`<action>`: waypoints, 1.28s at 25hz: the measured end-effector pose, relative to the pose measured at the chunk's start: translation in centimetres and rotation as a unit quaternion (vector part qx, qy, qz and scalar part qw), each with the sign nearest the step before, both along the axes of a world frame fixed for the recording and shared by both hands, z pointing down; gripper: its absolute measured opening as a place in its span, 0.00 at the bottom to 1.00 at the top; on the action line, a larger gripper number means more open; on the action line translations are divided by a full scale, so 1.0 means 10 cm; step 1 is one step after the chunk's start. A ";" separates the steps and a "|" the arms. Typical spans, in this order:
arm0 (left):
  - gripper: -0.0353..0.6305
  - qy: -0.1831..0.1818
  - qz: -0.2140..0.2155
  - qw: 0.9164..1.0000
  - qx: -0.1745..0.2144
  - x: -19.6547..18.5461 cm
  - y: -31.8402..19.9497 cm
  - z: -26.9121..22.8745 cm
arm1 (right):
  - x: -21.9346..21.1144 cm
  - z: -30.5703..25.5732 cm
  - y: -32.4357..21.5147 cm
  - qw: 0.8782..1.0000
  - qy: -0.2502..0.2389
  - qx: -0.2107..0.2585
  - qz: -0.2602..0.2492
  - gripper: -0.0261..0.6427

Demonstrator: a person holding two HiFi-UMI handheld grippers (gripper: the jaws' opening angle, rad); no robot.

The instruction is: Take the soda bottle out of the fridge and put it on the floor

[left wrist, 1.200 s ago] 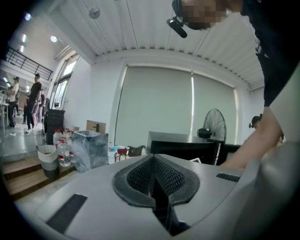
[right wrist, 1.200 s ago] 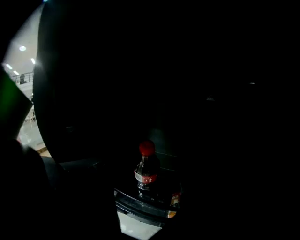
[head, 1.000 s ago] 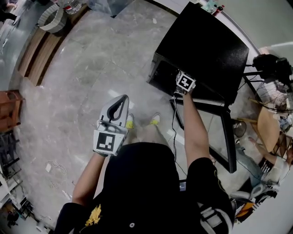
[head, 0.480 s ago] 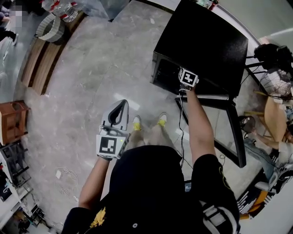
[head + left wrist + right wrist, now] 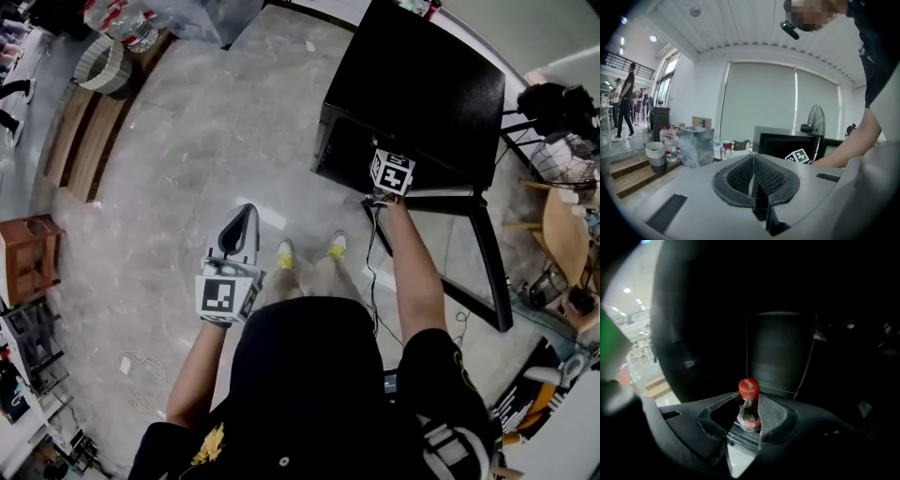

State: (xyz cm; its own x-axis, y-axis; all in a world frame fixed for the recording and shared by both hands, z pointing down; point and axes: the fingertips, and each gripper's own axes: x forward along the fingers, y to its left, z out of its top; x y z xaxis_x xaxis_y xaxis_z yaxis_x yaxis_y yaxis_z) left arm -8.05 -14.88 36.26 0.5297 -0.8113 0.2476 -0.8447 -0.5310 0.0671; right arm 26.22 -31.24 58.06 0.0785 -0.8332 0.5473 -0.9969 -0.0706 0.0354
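Right tongs are reaching into the dark fridge and have just been closing in. They're now clenched on the soda bottle right under its red cap, with the bottle upright between the pads. Grabbing the neck makes sense to me: it's the narrow bit, and the cap gives a lip so it shouldn't slip down. So the bottle isn't out of the fridge yet, and the door is swung open. Left tongs are pinched together with nothing in them, held out over the floor, just out of the way I guess
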 end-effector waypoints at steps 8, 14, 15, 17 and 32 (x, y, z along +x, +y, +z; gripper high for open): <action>0.08 0.021 0.012 1.000 0.015 -0.07 0.05 -0.05 | -0.21 -0.52 0.64 0.998 0.016 0.018 -0.055 0.21; 0.08 0.029 0.025 0.999 0.019 -0.66 0.15 -0.18 | -1.11 -1.13 1.10 0.994 0.009 0.051 -0.094 0.21; 0.08 0.030 0.025 0.999 0.016 -0.63 0.17 -0.12 | -1.15 -1.14 1.16 0.993 0.007 0.051 -0.102 0.21; 0.08 0.035 0.029 0.999 0.009 -0.56 0.23 0.01 | -1.19 -1.12 1.30 0.993 0.007 0.048 -0.112 0.21; 0.08 0.031 0.034 0.999 -0.023 -0.65 0.65 0.46 | -1.45 -0.57 2.00 0.988 0.034 -0.011 -0.153 0.21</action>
State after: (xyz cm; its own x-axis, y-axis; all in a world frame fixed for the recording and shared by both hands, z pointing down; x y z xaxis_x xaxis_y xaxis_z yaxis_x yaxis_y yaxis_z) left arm -14.52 -8.38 40.89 0.5986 -0.7612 0.2496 -0.8003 -0.5821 0.1439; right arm 11.70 -11.19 52.33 -0.1382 -0.8119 0.5672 -0.9667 0.2351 0.1009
